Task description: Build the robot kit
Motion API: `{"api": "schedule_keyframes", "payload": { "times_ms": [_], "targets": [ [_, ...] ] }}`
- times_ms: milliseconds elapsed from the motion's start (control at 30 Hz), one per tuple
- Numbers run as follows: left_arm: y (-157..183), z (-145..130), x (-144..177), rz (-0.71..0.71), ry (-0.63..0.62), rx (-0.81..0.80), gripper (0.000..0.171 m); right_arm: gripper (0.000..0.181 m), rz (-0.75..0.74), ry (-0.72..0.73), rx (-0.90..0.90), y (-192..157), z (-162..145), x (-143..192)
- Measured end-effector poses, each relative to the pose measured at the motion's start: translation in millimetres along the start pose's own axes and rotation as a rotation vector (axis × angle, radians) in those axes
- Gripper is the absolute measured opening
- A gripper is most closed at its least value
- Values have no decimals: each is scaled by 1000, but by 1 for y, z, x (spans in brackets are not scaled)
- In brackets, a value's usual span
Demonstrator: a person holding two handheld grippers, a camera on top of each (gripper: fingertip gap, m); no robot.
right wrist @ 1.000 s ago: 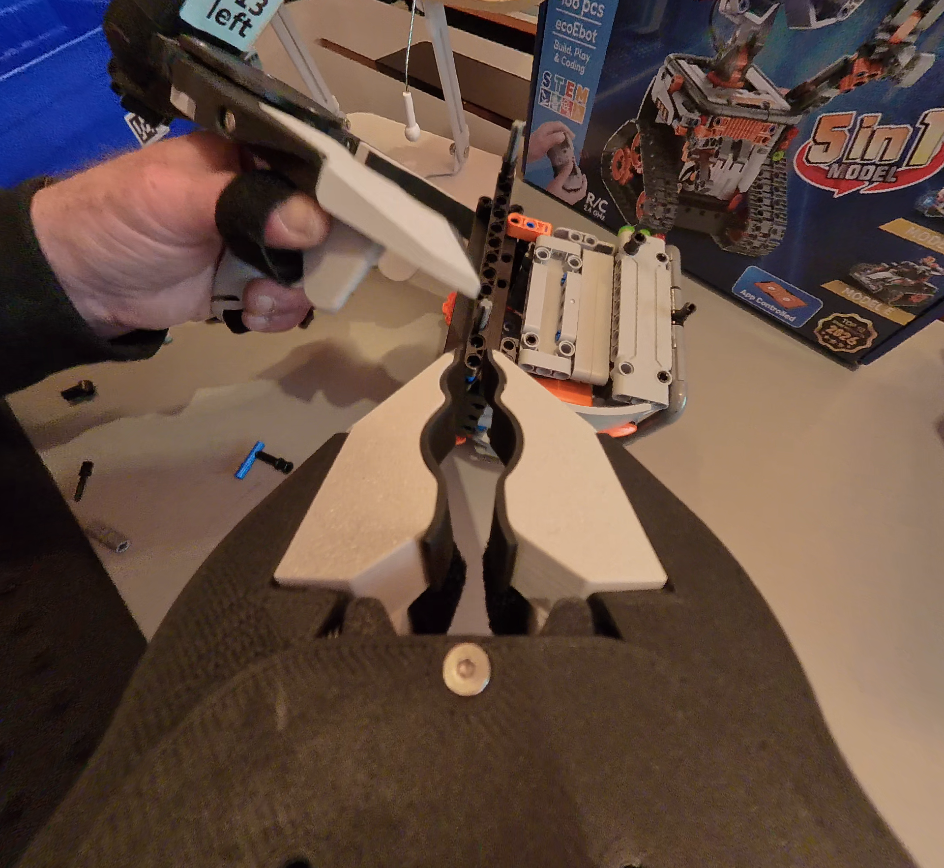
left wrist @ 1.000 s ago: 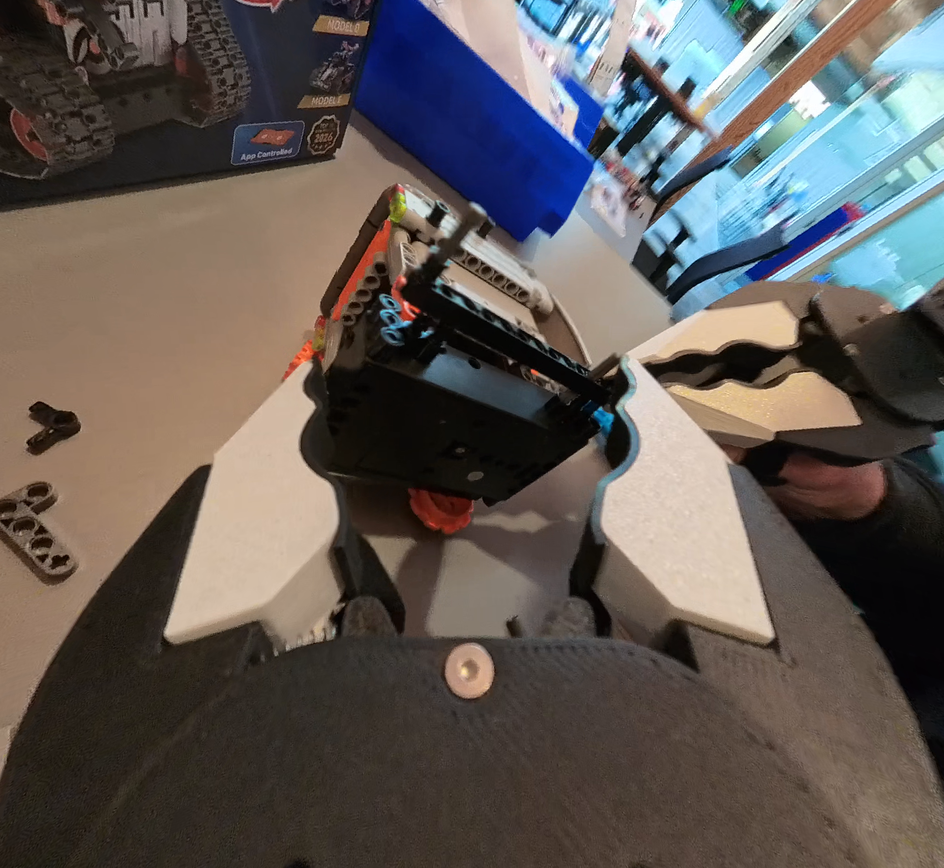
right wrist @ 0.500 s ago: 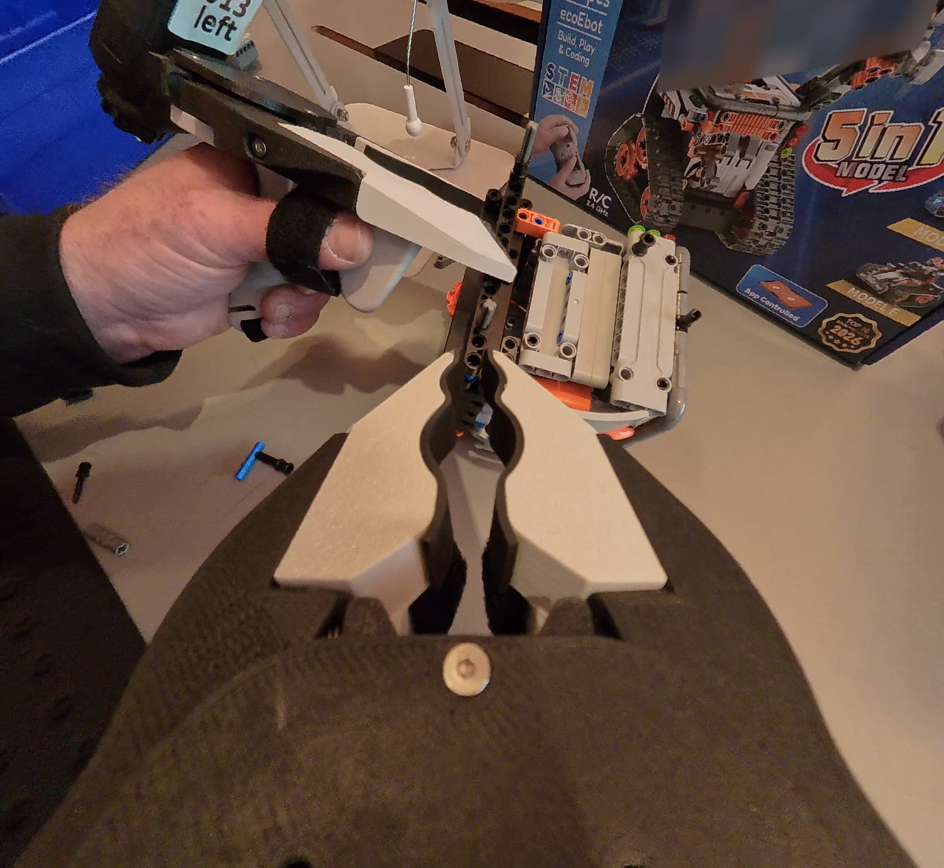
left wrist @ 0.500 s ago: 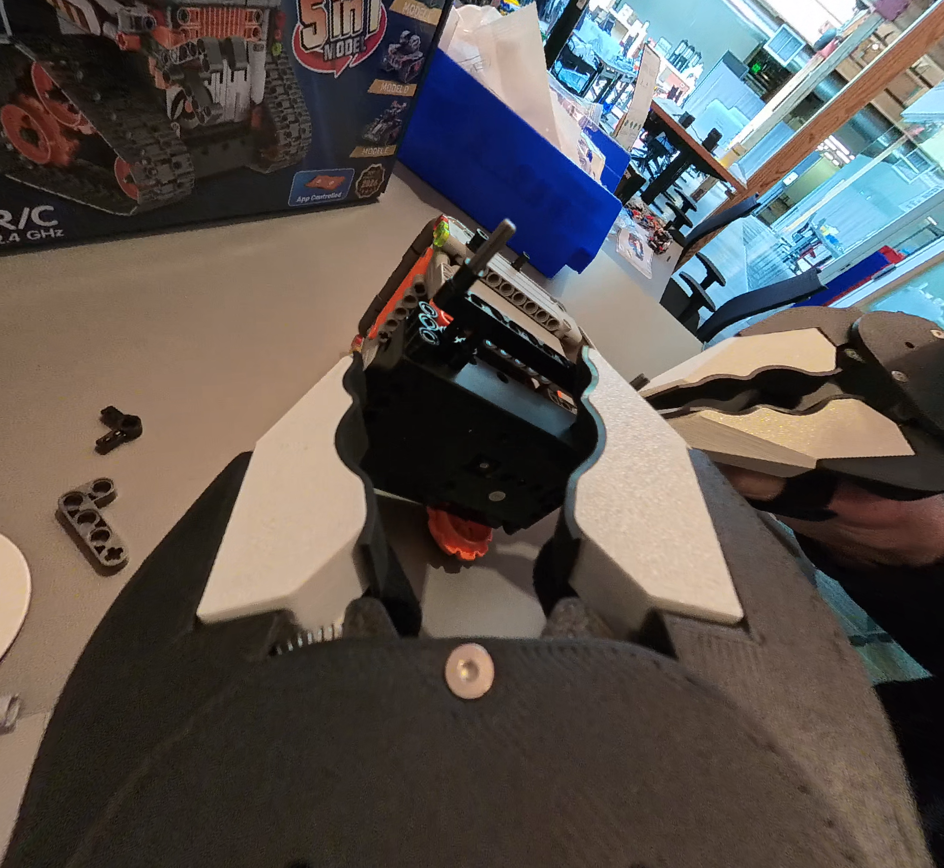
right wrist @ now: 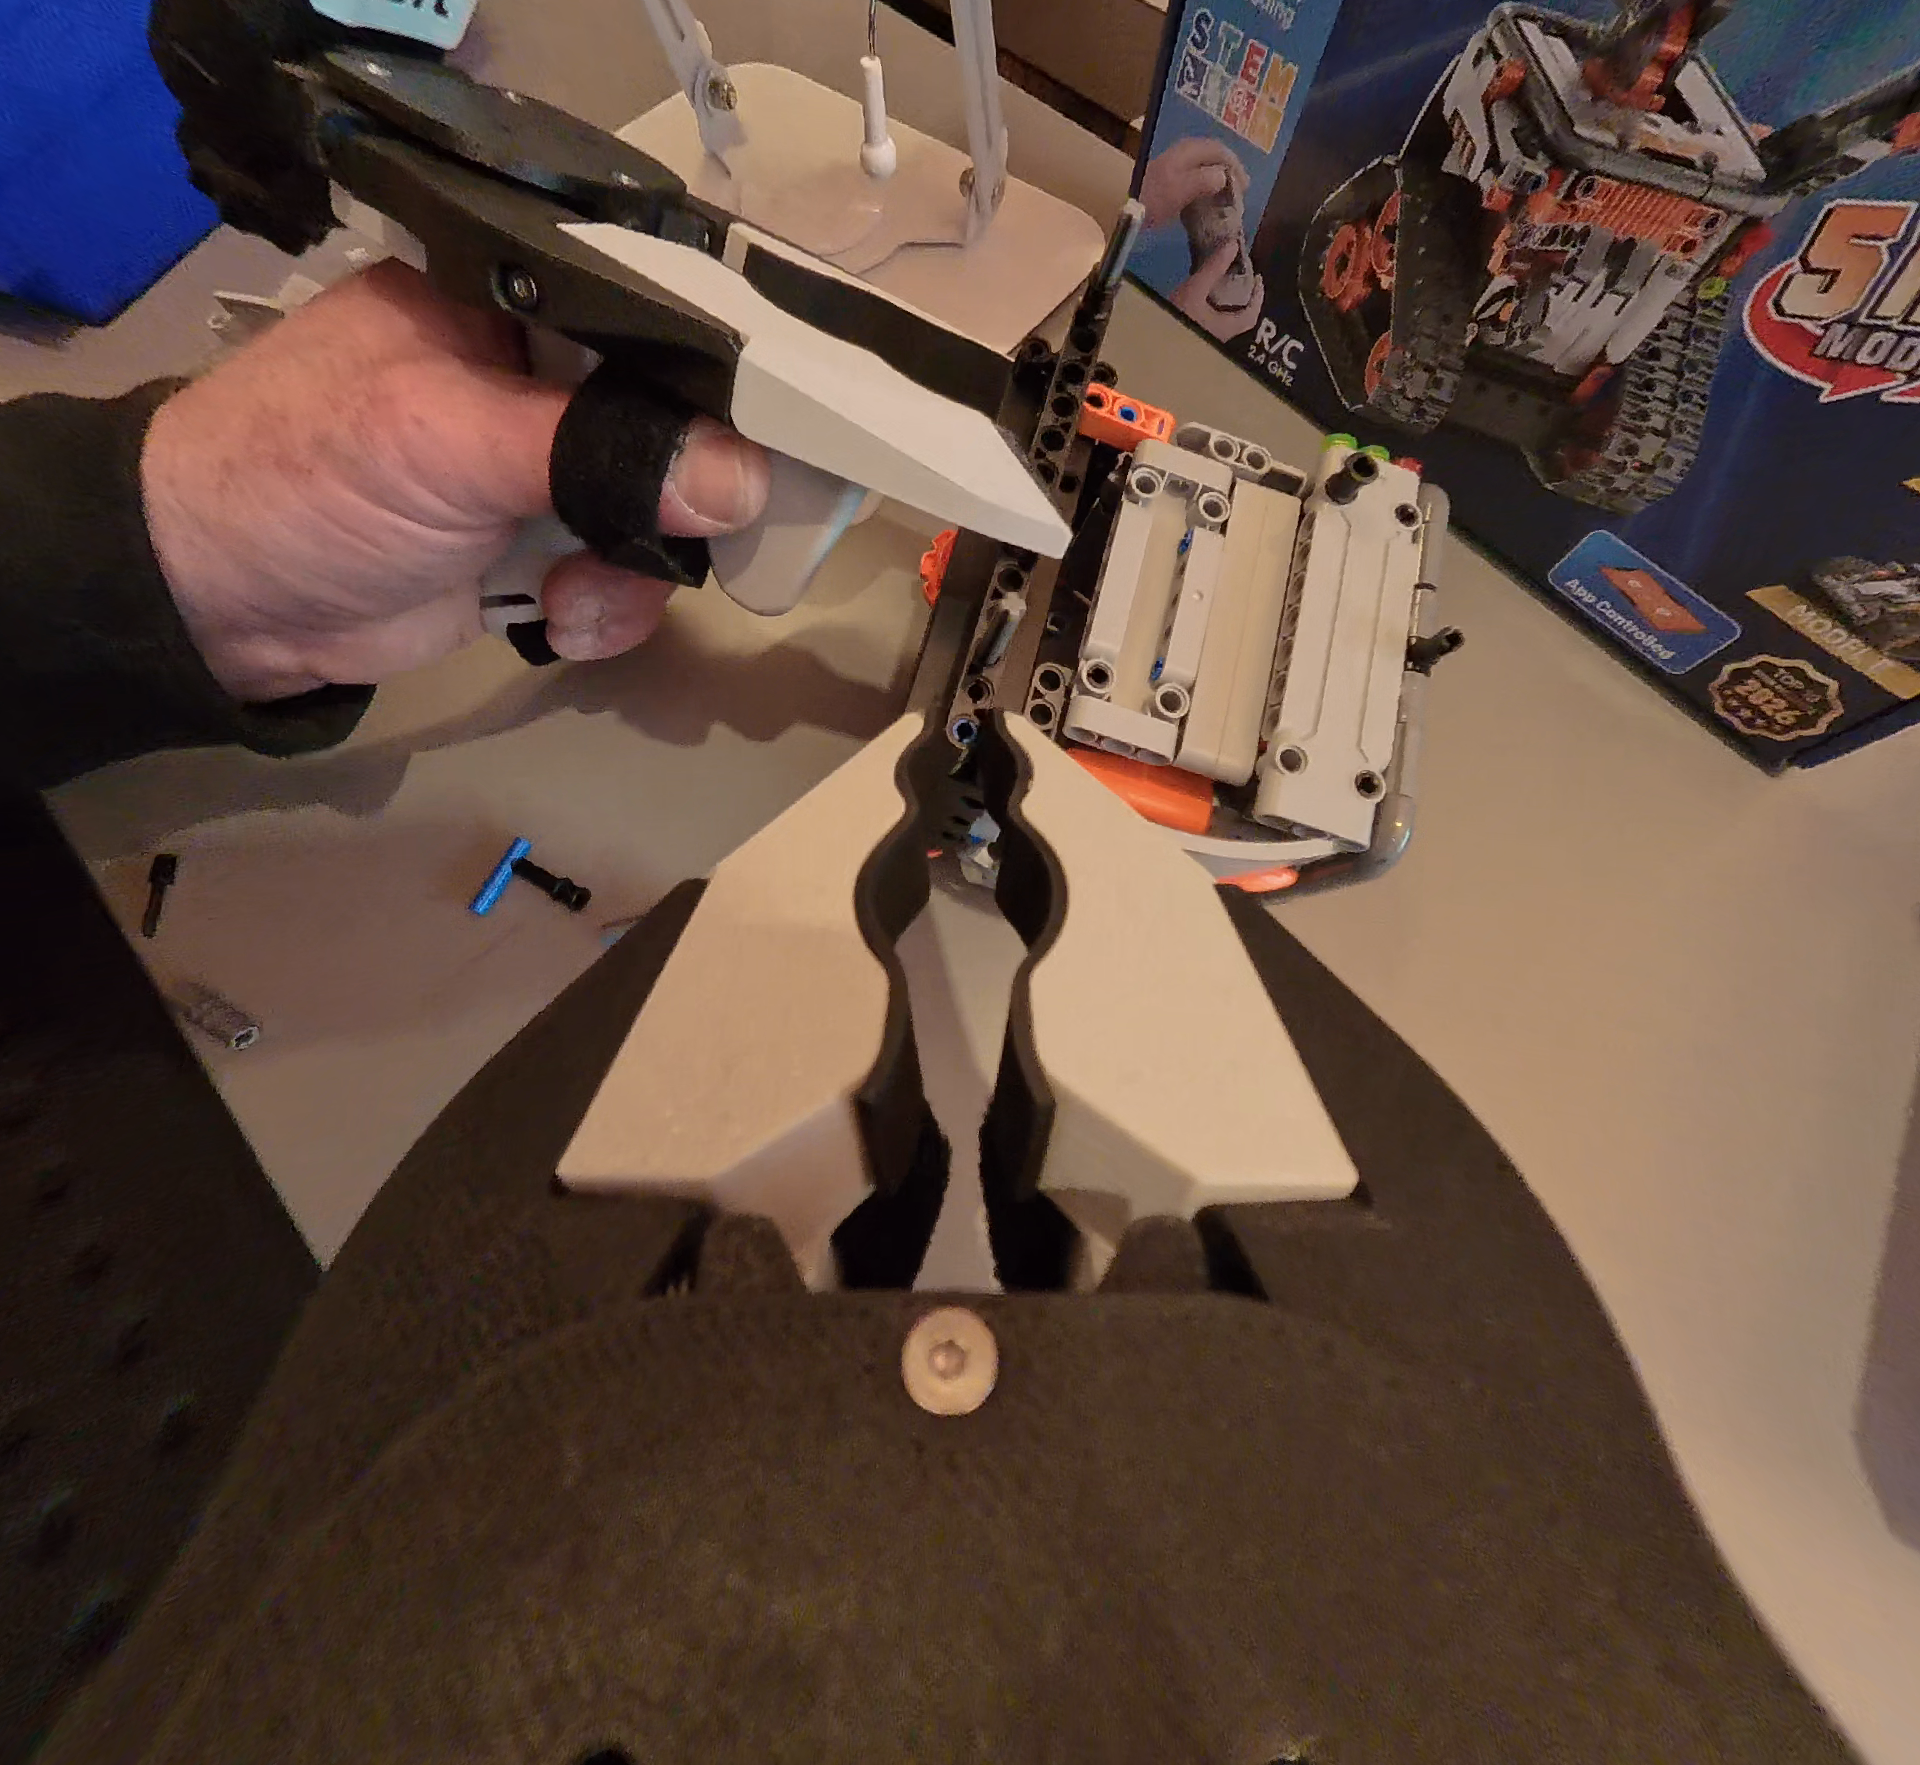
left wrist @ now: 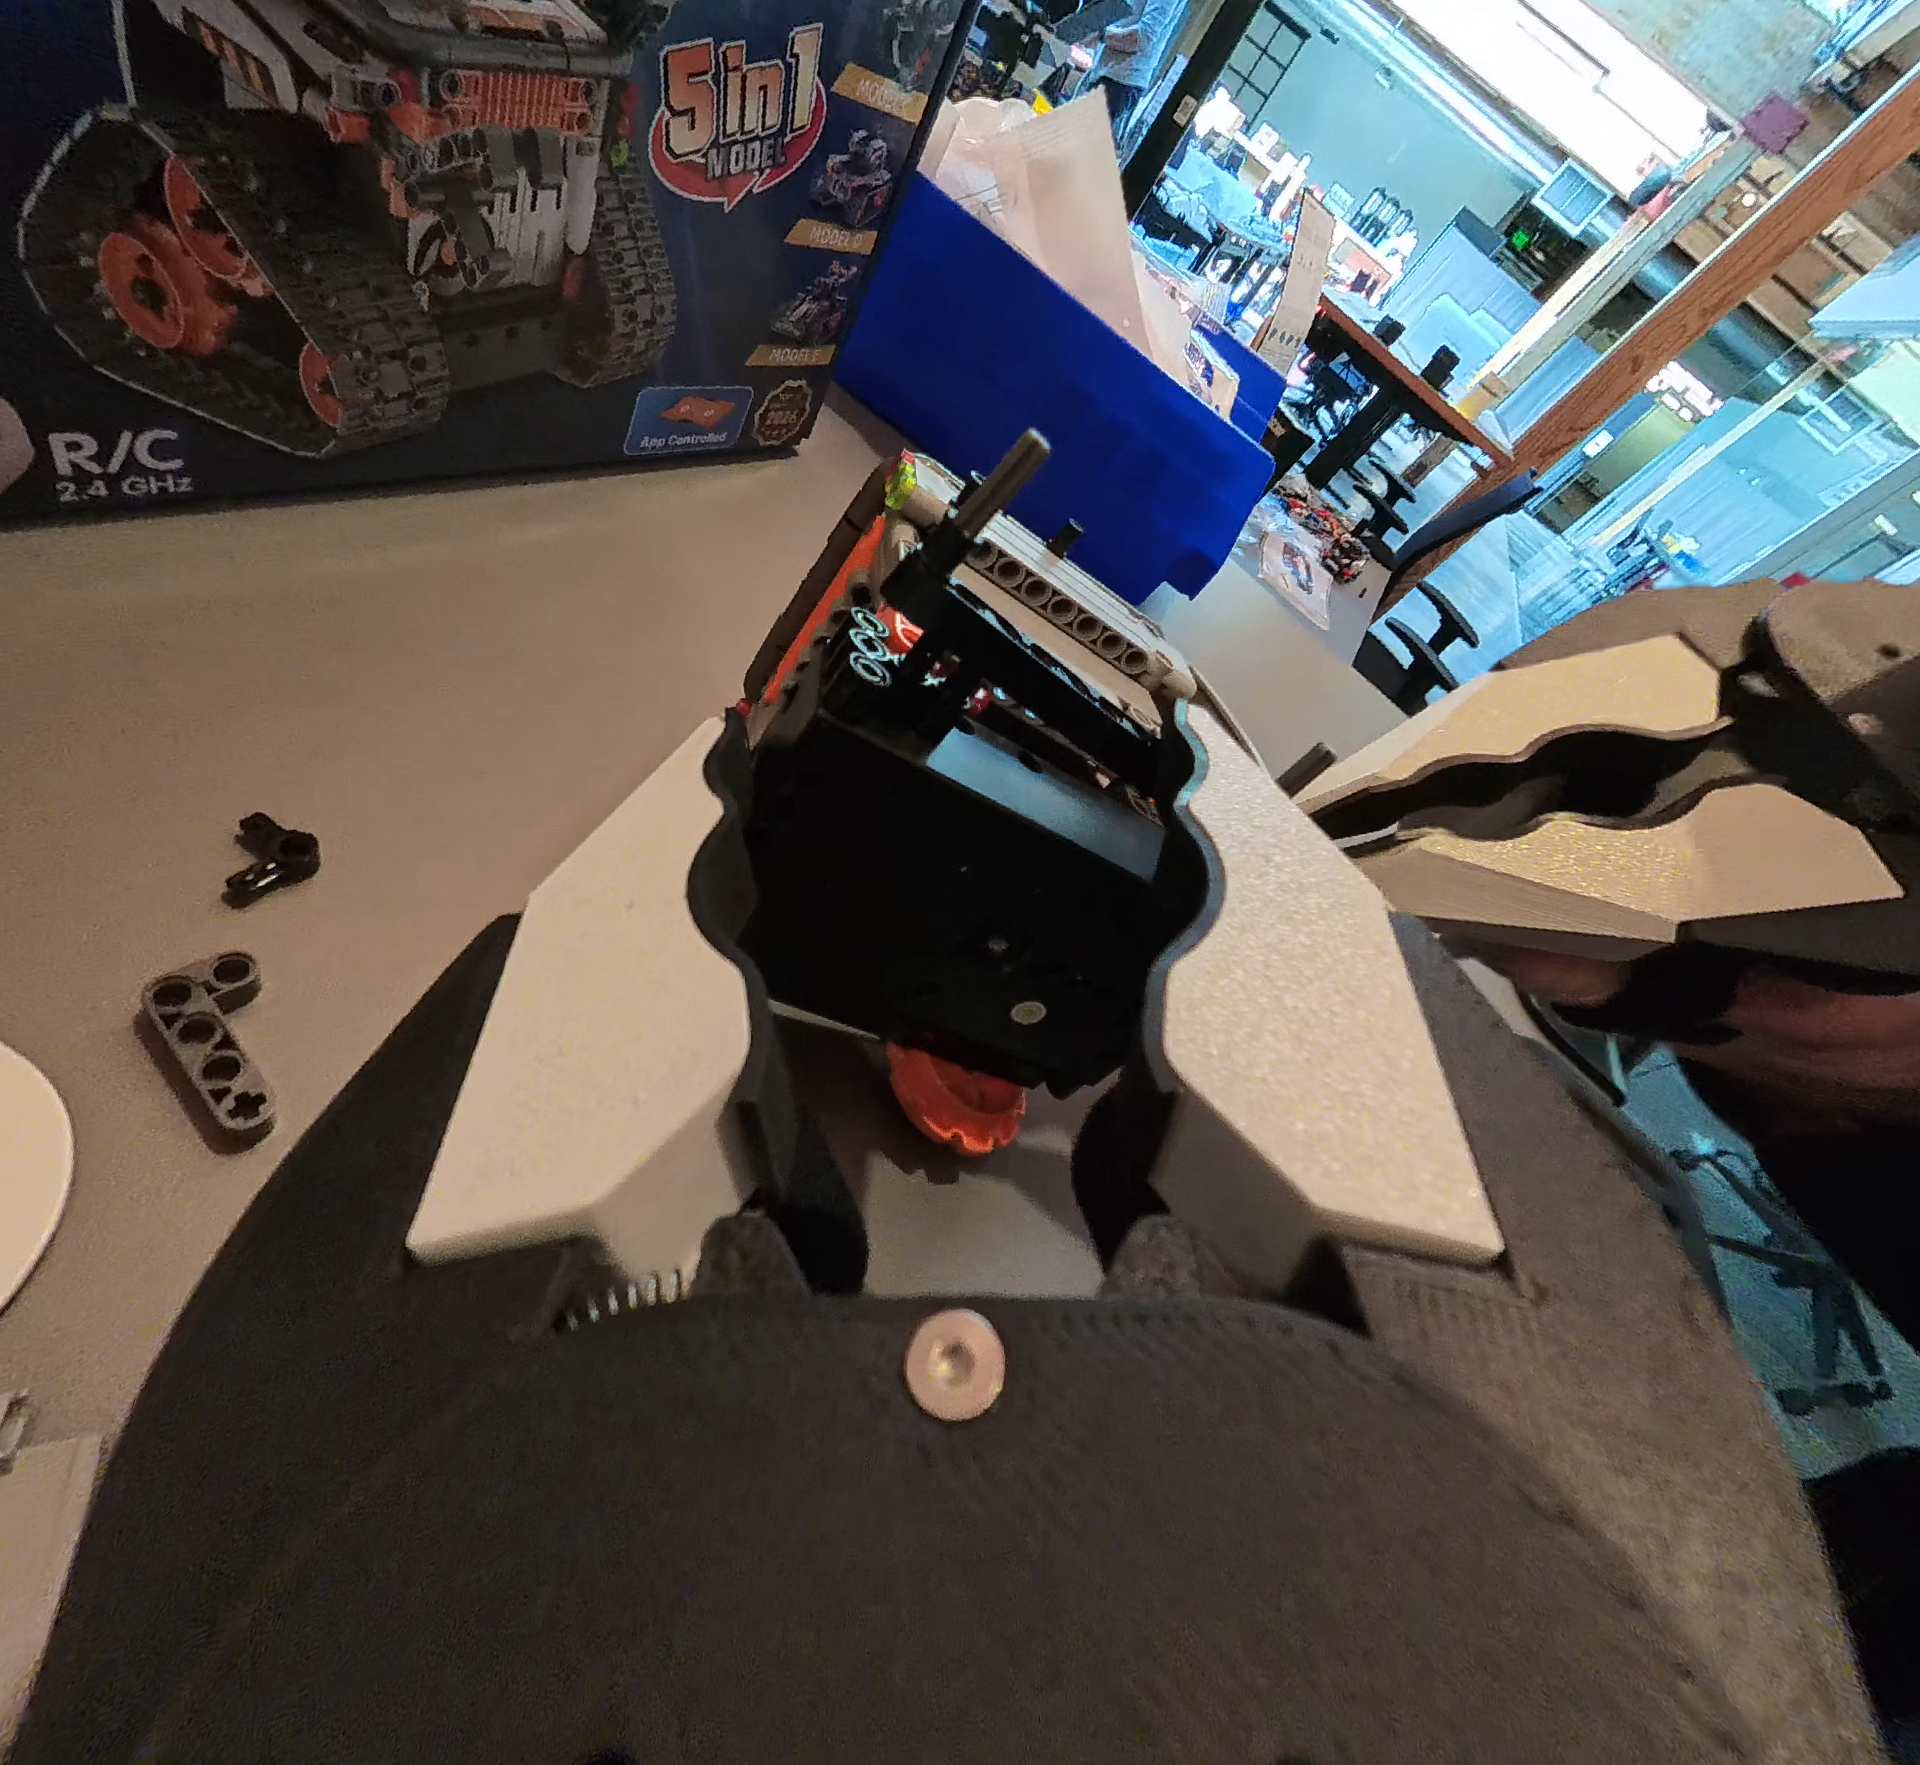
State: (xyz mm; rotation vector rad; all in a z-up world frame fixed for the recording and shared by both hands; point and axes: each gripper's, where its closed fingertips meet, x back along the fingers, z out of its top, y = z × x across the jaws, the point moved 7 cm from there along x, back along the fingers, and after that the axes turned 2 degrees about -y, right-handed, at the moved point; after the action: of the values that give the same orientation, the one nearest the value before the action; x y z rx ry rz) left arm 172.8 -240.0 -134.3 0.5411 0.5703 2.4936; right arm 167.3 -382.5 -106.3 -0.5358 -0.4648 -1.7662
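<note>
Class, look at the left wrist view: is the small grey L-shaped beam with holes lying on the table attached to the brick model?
No: the grey L-shaped beam lies alone on the table, apart from the brick model.

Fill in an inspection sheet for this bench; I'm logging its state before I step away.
Surface: pale tabletop, matte, no spills seen.
Job's things: brick-built model, grey panels on a black and orange frame.
Clutter: grey angled beam, black connector, blue-and-black pin, loose grey and black bits at the table edge.
Grippers: left gripper shut on the model's black block; right gripper shut on the model's black beam.
Cables: thin wire hanging in a white stand.
Surroundings: toy box, blue bin, desks and chairs beyond.
</note>
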Motion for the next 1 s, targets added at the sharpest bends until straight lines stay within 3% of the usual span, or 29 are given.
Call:
{"api": "schedule_keyframes", "payload": {
  "times_ms": [300,467,667,767,1000],
  "targets": [
    [3,4,5,-23,-32,-76,73,9,64,47,-41,6,4,12],
    [-2,0,21,-51,-6,-64,72,10,76,88,-32,26,31,24],
    [0,-2,36,-108,7,-109,77,11,153,38,31,17,67,-4],
    [2,-2,44,-150,23,-110,87,11,166,-40,41,14,72,-24],
    [9,-17,35,-26,-113,-324,127,14,156,-108,68,16,79,-46]
  ]
}}
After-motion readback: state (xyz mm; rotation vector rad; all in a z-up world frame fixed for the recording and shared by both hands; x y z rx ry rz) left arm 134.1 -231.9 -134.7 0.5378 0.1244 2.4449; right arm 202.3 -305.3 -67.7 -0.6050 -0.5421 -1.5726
